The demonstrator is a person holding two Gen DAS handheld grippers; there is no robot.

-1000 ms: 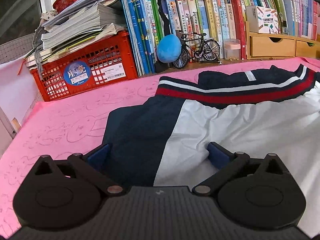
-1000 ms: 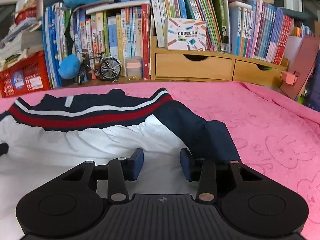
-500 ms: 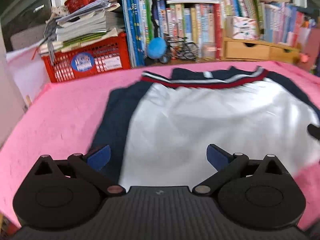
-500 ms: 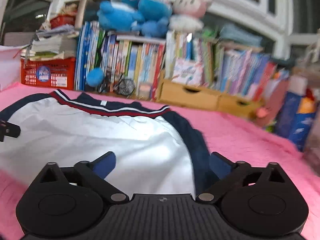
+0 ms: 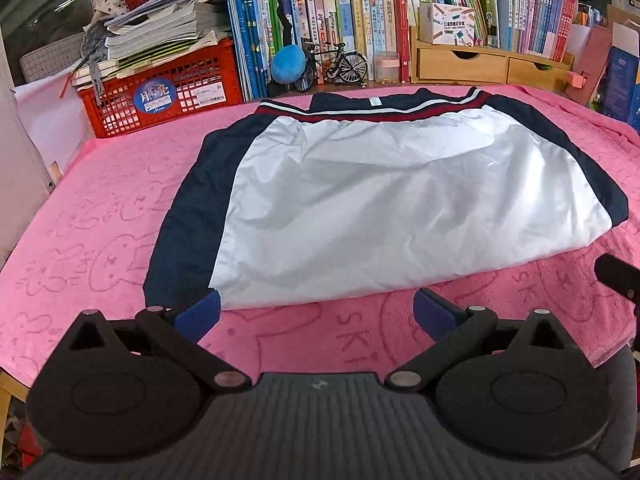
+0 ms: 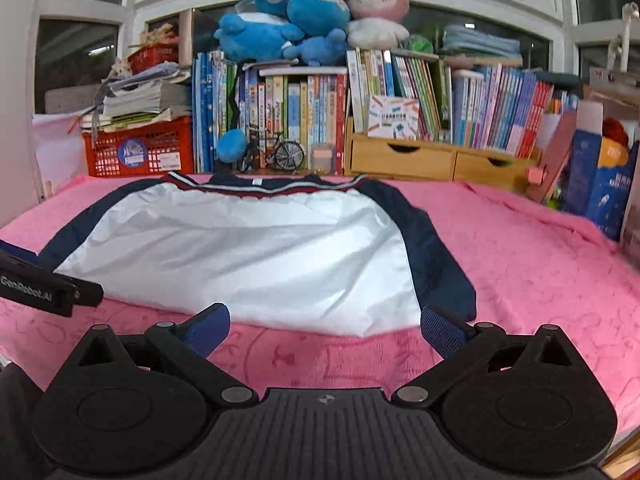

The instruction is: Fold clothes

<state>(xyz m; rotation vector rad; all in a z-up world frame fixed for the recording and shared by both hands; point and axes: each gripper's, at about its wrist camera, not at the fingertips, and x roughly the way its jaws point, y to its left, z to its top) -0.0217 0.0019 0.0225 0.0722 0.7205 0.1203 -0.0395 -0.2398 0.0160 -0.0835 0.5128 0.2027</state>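
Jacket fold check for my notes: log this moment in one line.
jacket: flat on pink cloth, one fold done | left gripper: open, empty | right gripper: just opened, empty

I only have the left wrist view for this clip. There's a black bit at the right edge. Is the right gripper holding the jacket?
Observer: No. The right gripper is open, its jaws have just been opening, and nothing is in them.
Operator: Where is it pointing?
Observer: At the near hem of the jacket. Its right-hand finger sits just short of the navy sleeve.
Operator: What's on top of the books?
Observer: A pink rabbit plush beside blue plush toys.
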